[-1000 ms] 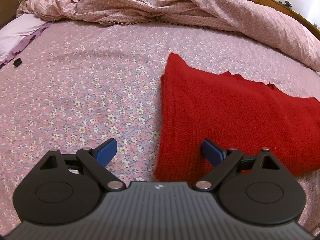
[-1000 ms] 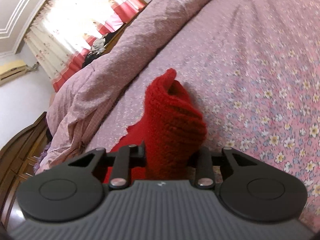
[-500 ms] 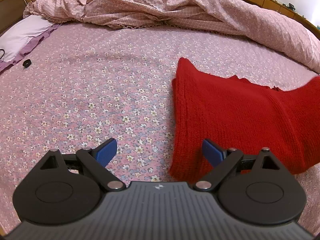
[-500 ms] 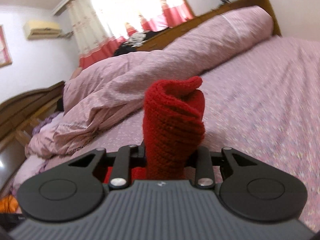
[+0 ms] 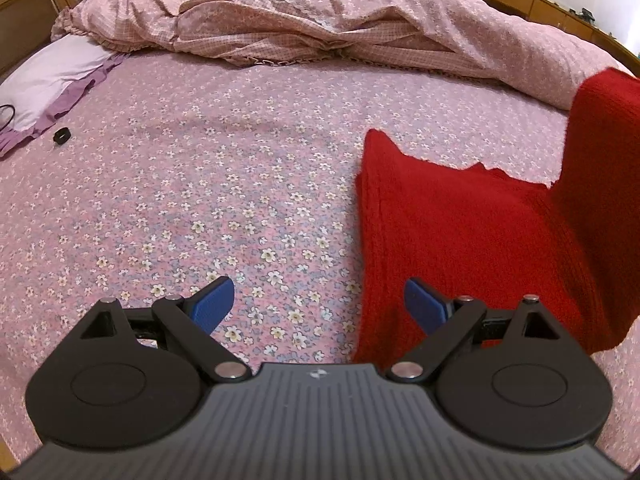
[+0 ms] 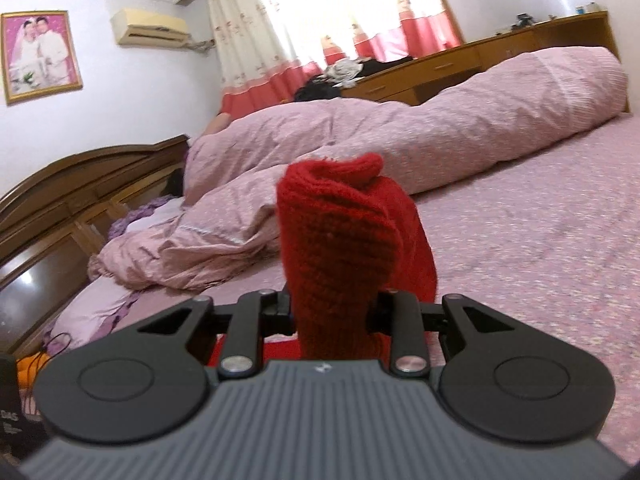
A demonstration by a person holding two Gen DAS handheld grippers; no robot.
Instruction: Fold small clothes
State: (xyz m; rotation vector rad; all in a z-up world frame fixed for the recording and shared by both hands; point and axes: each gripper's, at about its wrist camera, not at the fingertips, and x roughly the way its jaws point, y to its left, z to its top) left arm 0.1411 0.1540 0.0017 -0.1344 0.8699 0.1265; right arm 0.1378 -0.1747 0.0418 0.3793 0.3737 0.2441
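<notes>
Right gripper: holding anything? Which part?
Yes: right gripper is shut on the red knit garment, pinching a bunched end lifted off the bed. Left gripper is open, empty.

Coarse, matt red knit garment [image 5: 460, 240], loose ribbed stitches, fuzzy at the edges; same wool bunched thick in the right wrist view [image 6: 344, 248]. Thin cotton bedsheet [image 5: 200, 184], matt pink with small printed flowers. Rumpled quilt [image 5: 320, 20], soft pink cloth, checked underside, stitched trim. Lilac pillow [image 5: 52, 72], smooth cloth with a frill. Left gripper [image 5: 318, 304]: matt black plastic arms, ribbed grey plastic body, shiny metal pins, blue rubbery pads [image 5: 212, 302]. Right gripper [image 6: 332, 312]: same matt plastic, same bright pins. Polished brown wooden headboard [image 6: 80, 184], glossy panels. Gilt picture frame [image 6: 40, 56].
</notes>
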